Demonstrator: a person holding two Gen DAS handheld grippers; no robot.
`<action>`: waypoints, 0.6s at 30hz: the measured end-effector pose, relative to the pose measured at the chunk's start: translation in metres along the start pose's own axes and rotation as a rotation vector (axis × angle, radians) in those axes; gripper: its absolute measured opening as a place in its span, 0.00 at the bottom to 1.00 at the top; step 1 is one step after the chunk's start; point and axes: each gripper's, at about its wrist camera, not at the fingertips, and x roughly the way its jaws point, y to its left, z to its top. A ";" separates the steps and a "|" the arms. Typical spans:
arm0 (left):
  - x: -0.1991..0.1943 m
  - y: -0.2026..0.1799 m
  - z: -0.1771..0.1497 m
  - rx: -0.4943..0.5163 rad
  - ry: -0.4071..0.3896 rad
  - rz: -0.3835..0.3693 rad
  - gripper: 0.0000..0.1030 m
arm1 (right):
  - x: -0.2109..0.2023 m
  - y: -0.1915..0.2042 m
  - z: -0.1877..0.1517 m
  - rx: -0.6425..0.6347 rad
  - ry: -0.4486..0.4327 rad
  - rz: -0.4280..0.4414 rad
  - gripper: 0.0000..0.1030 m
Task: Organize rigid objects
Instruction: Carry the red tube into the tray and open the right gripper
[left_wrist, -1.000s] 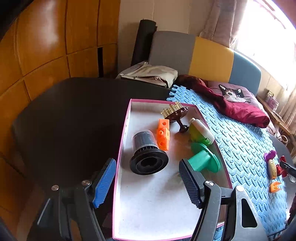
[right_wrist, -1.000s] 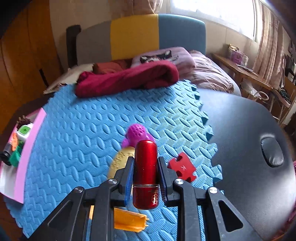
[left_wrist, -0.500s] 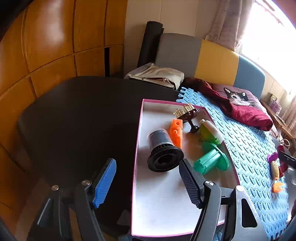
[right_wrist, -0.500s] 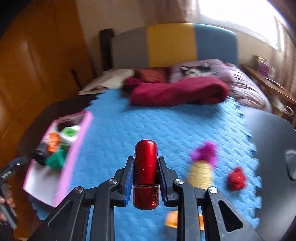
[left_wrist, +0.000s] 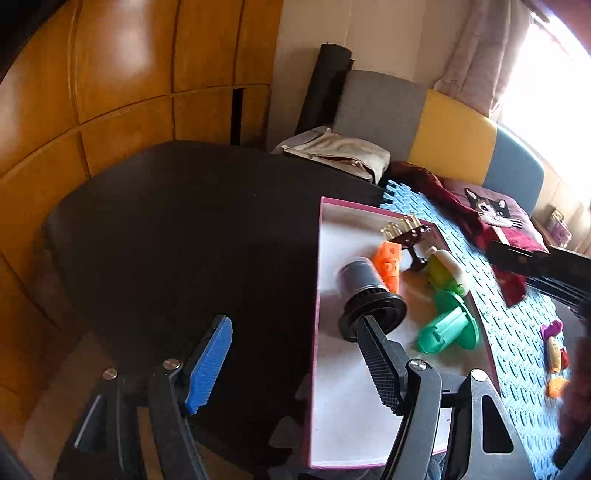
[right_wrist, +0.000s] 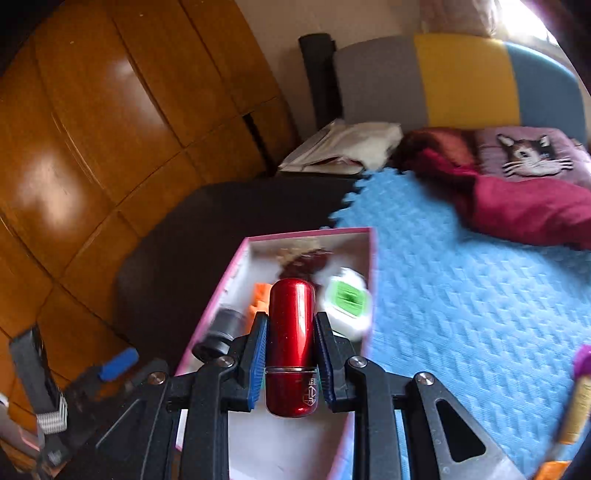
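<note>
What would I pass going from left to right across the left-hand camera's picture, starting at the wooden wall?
Wooden wall panels → dark table → pink-rimmed tray → black cylinder → green spool → blue foam mat → purple and yellow toy.

Wood panelling (left_wrist: 110, 74) upper left; grey-yellow-blue headboard (left_wrist: 454, 136) top right; cat pillow (right_wrist: 528, 155) and crimson blanket (right_wrist: 524, 210) right; beige bag (left_wrist: 340, 155) centre top.

A glossy red metal cylinder (right_wrist: 291, 343) is framed by blue ribbed pads (right_wrist: 258, 354). The tray (left_wrist: 320, 280) is rimmed in pink, its floor white — an orange block (left_wrist: 388, 264) and green spool (left_wrist: 448, 326) inside. The foam mat (right_wrist: 461, 295) is light blue with a wavy embossed pattern.
</note>
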 end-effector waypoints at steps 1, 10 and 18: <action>0.000 0.002 0.000 -0.003 0.001 0.003 0.69 | 0.011 0.002 0.002 0.004 0.013 0.001 0.23; 0.007 0.013 -0.003 -0.026 0.020 0.011 0.69 | 0.082 0.004 -0.009 -0.040 0.145 -0.092 0.23; 0.006 0.011 -0.004 -0.021 0.018 0.010 0.69 | 0.088 0.007 -0.015 -0.091 0.133 -0.135 0.22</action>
